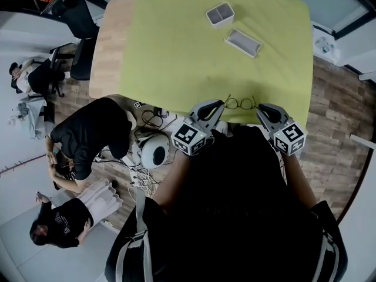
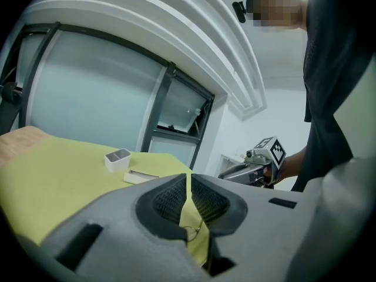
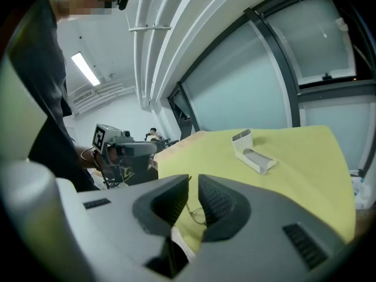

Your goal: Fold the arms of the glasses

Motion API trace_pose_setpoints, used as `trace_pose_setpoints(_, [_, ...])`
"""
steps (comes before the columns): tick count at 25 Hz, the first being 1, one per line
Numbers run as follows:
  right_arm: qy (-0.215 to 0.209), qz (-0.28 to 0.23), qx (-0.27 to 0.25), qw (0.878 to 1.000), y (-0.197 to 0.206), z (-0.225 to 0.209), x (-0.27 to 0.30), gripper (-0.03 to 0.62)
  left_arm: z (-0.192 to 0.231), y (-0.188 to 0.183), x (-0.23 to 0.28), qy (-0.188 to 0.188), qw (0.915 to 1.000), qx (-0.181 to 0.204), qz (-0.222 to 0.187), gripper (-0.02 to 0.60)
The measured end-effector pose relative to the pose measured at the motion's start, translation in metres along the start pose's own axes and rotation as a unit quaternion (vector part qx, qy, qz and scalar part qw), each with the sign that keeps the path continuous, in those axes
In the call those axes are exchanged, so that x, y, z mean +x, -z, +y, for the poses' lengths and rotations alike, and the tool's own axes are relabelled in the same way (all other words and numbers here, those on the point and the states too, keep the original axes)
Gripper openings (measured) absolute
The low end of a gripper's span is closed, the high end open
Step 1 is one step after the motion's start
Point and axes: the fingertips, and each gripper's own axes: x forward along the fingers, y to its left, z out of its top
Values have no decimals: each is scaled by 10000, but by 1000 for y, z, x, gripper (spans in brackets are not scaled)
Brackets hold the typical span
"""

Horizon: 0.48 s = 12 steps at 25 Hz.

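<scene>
Thin wire-rimmed glasses (image 1: 241, 103) lie on the yellow-green cloth (image 1: 223, 63) close to the table's near edge, arms pointing toward me. My left gripper (image 1: 218, 104) hovers just left of them and my right gripper (image 1: 261, 107) just right; neither touches them. In the left gripper view the jaws (image 2: 188, 195) stand almost together, holding nothing, and a lens of the glasses (image 2: 191, 232) shows below the slit. The right gripper view shows its jaws (image 3: 194, 198) with a narrow slit, empty, and the glasses (image 3: 197, 215) beyond.
A small white two-part box (image 1: 220, 14) and a white open case (image 1: 243, 42) lie far back on the cloth. A bare wooden strip (image 1: 111, 46) runs along the table's left side. People, a chair, cables and a round white device (image 1: 155, 153) are on the floor at left.
</scene>
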Motion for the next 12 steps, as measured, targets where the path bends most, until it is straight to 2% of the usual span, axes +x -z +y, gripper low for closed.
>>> trace_pose_setpoints(12, [-115, 641, -24, 9979, 29, -29, 26, 35, 16, 25, 14, -91, 9994, -198, 272, 32])
